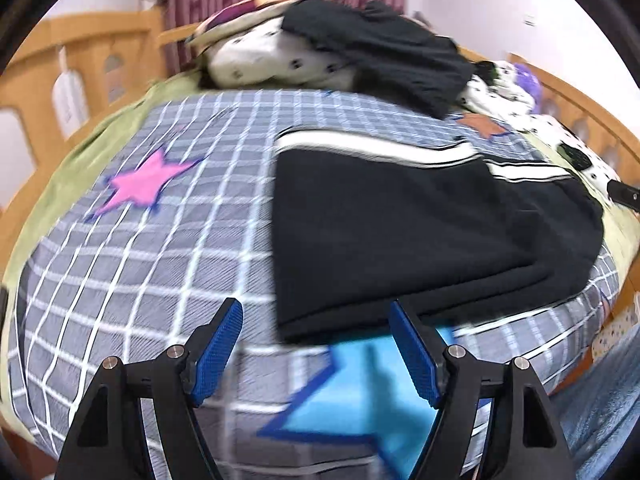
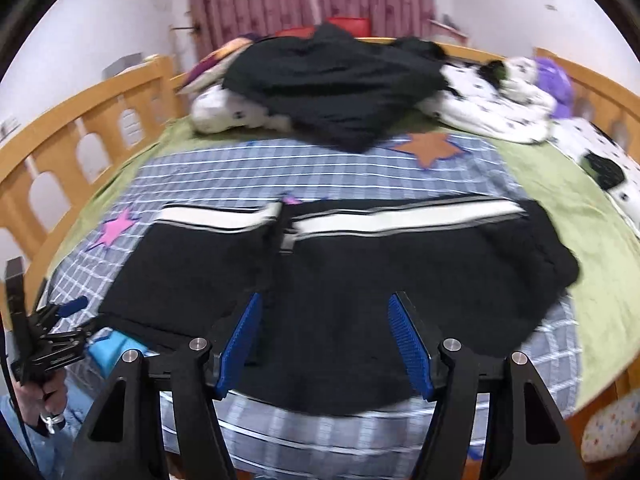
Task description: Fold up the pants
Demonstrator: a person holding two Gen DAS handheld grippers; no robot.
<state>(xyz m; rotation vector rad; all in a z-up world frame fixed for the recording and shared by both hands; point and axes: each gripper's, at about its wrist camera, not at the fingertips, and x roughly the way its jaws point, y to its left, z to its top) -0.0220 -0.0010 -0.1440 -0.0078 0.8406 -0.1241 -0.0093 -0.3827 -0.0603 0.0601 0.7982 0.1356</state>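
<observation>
Black pants (image 2: 360,280) with a white side stripe (image 2: 400,222) lie folded flat across the checked blanket; they also show in the left wrist view (image 1: 400,232). My left gripper (image 1: 316,316) is open and empty, hovering above the blanket at the pants' near left corner. It also shows from the side at the left edge of the right wrist view (image 2: 68,320). My right gripper (image 2: 324,312) is open and empty, above the near edge of the pants' middle.
The bed carries a grey checked blanket (image 1: 140,260) with pink, blue and orange stars over a green sheet (image 2: 560,184). A pile of dark clothes (image 2: 336,88) and spotted white bedding (image 2: 492,100) lies at the far end. Wooden rails (image 2: 60,128) run along both sides.
</observation>
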